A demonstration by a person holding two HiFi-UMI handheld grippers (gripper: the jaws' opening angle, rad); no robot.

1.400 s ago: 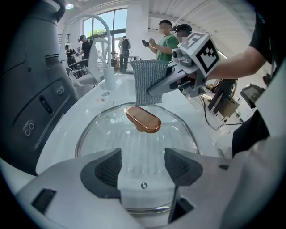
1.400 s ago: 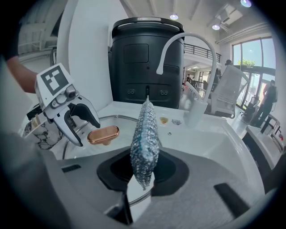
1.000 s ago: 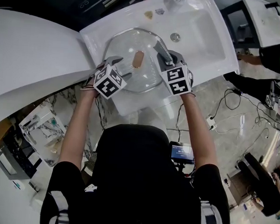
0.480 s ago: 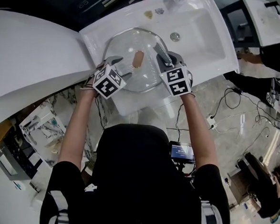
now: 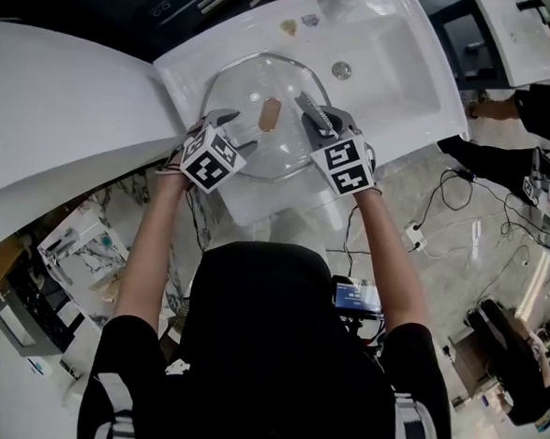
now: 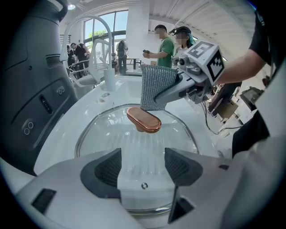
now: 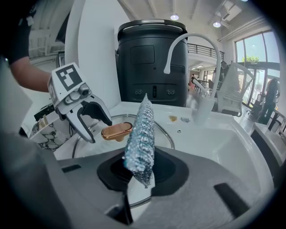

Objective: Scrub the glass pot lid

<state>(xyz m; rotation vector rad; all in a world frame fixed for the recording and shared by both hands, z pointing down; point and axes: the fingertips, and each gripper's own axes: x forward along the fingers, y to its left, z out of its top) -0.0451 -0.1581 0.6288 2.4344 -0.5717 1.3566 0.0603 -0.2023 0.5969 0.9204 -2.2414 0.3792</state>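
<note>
The glass pot lid lies flat on the white sink's left shelf, with a copper handle at its centre. My left gripper is open at the lid's near left rim; in the left gripper view its pads stand wide apart over the lid. My right gripper is shut on a silver mesh scrub cloth, which stands upright over the lid's right part, just right of the handle. The cloth hangs behind the handle in the left gripper view.
The sink basin with its drain is right of the lid, and a white faucet arches over it. A black appliance stands behind. A curved white counter lies left. People stand in the background.
My right gripper with the cloth has shifted slightly toward the lid's handle. The left gripper and the lid have stayed in place.
</note>
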